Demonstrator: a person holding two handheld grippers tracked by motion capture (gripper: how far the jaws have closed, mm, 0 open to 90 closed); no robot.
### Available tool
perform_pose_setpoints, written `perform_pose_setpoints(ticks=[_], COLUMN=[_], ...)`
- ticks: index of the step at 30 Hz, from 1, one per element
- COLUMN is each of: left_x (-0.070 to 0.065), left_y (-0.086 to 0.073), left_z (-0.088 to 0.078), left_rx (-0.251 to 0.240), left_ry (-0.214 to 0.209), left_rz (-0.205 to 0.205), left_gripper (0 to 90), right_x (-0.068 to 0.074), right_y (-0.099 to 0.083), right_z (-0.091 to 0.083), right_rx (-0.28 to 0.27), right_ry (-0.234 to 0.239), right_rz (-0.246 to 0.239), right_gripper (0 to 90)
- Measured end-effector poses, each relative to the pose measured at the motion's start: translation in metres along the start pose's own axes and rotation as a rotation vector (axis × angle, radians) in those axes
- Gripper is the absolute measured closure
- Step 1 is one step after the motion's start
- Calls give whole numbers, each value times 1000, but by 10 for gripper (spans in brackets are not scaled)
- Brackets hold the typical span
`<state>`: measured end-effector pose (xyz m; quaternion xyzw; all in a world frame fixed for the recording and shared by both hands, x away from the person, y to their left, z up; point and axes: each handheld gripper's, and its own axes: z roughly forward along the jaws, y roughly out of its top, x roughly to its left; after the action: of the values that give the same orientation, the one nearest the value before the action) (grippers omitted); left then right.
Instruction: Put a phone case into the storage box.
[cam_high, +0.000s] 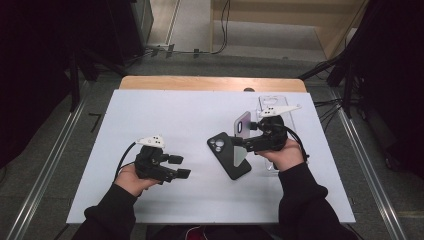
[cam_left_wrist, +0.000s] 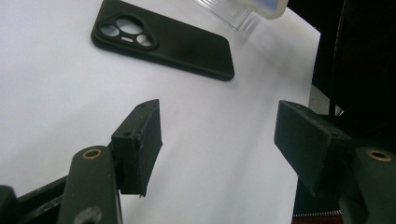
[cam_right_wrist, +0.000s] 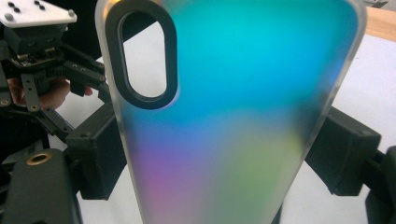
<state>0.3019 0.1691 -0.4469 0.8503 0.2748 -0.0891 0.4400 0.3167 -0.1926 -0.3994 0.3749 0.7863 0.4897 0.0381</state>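
Right gripper (cam_high: 246, 134) pinches the iridescent phone case (cam_right_wrist: 233, 116) by its two long edges, held upright off the table (cam_high: 150, 110) toward the right edge, just above the black phone case (cam_high: 229, 155) lying flat. Left gripper (cam_high: 181, 166) spread wide, holding nothing, near the front left. Risk: the slick rounded edges may slide from the pads, and the case would drop onto the black one.

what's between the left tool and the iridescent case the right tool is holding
The black phone case lies flat on the white table, between the open left tool and the iridescent case gripped upright by the right tool. The high view shows it.
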Motion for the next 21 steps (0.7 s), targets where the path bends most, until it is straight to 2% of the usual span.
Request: perform_pose_setpoints(ticks=[4,8,11,16,21], left_x=[2,5,8,8,11], left_y=[-5,-10,-14,-19,-24], left_z=[-2,-6,-9,-13,-17], left_rx=[2,7,13,0,-9], left_ry=[-6,20,33,48,43], left_rz=[0,-13,-37,-47,-66], left_gripper=[327,327,327,327,327], right_x=[-4,-9,-13,-18,-25], right_y=[1,2,4,6,9], right_z=[-4,-9,-15,-22,-31], right_rx=[0,-5,-18,-38,-65], right_ry=[-9,-22,-46,-83,-134], right_rz=[5,16,29,45,72], right_gripper=[145,145,145,145,145])
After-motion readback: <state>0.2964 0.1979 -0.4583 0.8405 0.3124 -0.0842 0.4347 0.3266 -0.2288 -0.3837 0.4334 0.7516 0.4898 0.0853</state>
